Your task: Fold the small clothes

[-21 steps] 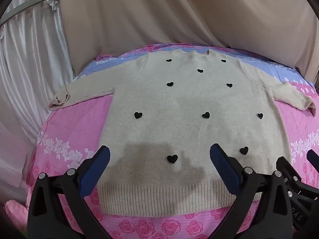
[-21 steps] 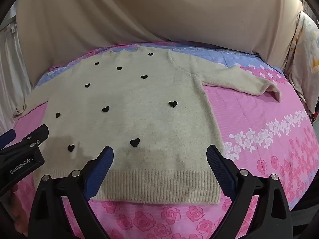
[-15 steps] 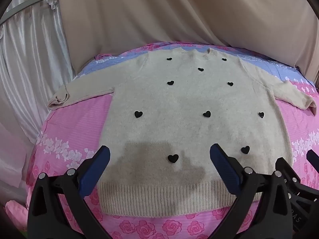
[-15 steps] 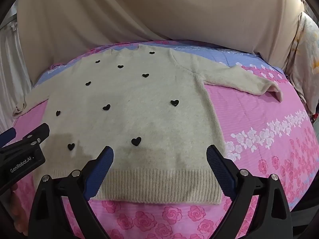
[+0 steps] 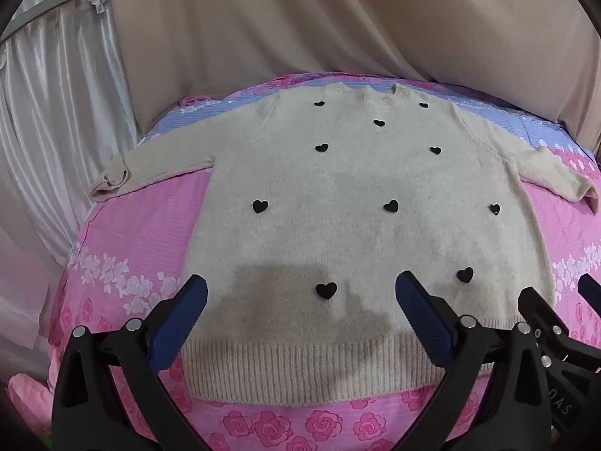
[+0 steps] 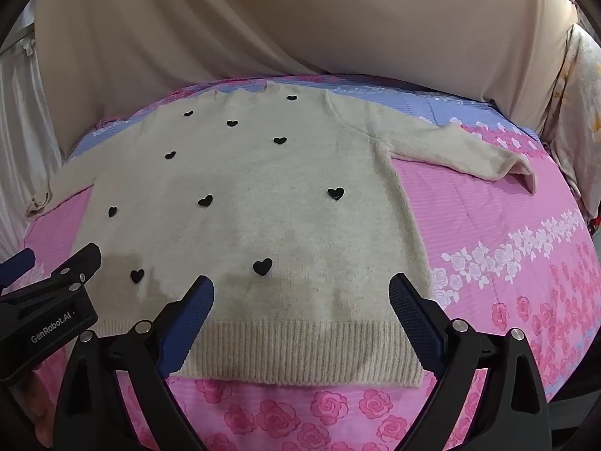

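Lying flat and face up on the pink rose-printed bedsheet [image 5: 124, 236], the cream knitted sweater with small black heart appliqués [image 5: 357, 233] is spread out unfolded, neckline at the far side and ribbed hem [image 5: 300, 372] at the near side.

Left side: the left sleeve [image 5: 150, 165] extends outward toward the white satin curtain [image 5: 56, 112], with its cuff rumpled near the edge of the sheet. The left gripper [image 5: 300, 300], black-framed with blue pads, hangs above the hem with its jaws spread wide and released; nothing sits between the pads and they are clear of the fabric.

Centre: the sweater body lies smooth, with gripper shadows falling on the lower part just above the hem. A beige draped cloth [image 6: 300, 18] forms the backdrop beyond the neckline.

Right side: the right gripper [image 6: 300, 297] hangs above the hem near the sweater's lower right corner, jaws likewise fully released and holding nothing. The right sleeve [image 6: 462, 150] extends outward across the pink sheet, cuff turned slightly up.
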Motion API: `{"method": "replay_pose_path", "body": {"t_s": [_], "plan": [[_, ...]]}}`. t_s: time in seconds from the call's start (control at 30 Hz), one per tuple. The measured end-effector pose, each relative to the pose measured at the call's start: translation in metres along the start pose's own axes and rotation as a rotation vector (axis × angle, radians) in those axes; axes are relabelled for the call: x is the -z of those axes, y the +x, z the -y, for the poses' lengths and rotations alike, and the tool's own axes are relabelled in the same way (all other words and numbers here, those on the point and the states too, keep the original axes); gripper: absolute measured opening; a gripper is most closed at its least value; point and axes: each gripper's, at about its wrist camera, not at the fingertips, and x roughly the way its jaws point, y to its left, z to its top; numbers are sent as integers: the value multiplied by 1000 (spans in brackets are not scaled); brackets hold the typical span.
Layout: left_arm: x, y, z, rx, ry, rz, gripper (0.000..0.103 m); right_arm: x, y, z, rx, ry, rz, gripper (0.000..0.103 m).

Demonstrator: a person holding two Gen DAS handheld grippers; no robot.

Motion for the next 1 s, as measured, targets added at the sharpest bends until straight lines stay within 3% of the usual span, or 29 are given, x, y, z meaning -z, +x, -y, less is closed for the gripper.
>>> {"method": "replay_pose_path", "body": {"t_s": [1.0], "plan": [[2,3,0,-1,6,-17,98,3,4,2,-7,12,-18,93]]}}
